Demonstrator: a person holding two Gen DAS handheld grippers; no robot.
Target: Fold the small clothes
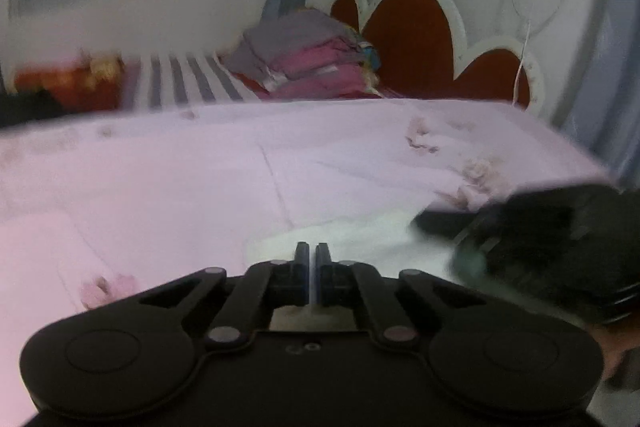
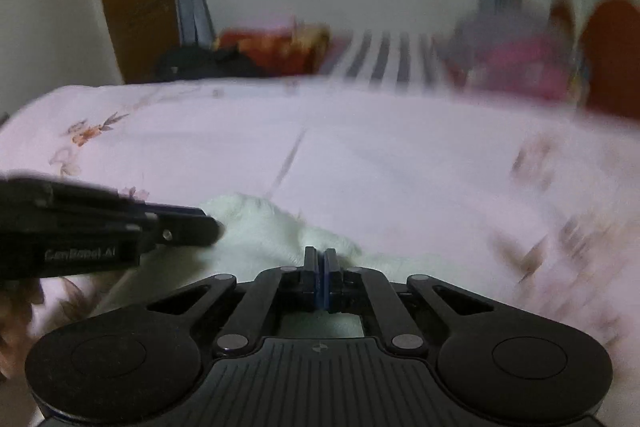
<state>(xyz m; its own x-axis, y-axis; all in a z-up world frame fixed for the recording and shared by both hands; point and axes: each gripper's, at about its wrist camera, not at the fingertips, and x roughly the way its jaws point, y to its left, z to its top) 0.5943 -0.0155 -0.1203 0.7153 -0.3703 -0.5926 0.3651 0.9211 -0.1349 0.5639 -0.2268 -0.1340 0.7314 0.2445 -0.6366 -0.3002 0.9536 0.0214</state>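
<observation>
A small white fleecy cloth (image 2: 272,223) lies bunched on the pink floral bedsheet (image 2: 400,155), close in front of both grippers. My right gripper (image 2: 320,255) is shut, and the cloth rises in a ridge into its tips. My left gripper (image 2: 212,227) comes in from the left of the right wrist view, its shut tips meeting the cloth's left edge. In the left wrist view the left gripper (image 1: 312,251) is shut over the white cloth (image 1: 360,231). The right gripper (image 1: 540,239) is a dark blur on the right there. Both frames are smeared.
A stack of folded pink and grey clothes (image 1: 312,63) sits at the far side of the bed by a red and white headboard (image 1: 408,39). A striped cloth (image 1: 188,83) and a red-orange bundle (image 1: 68,83) lie at the back. The sheet stretches wide ahead.
</observation>
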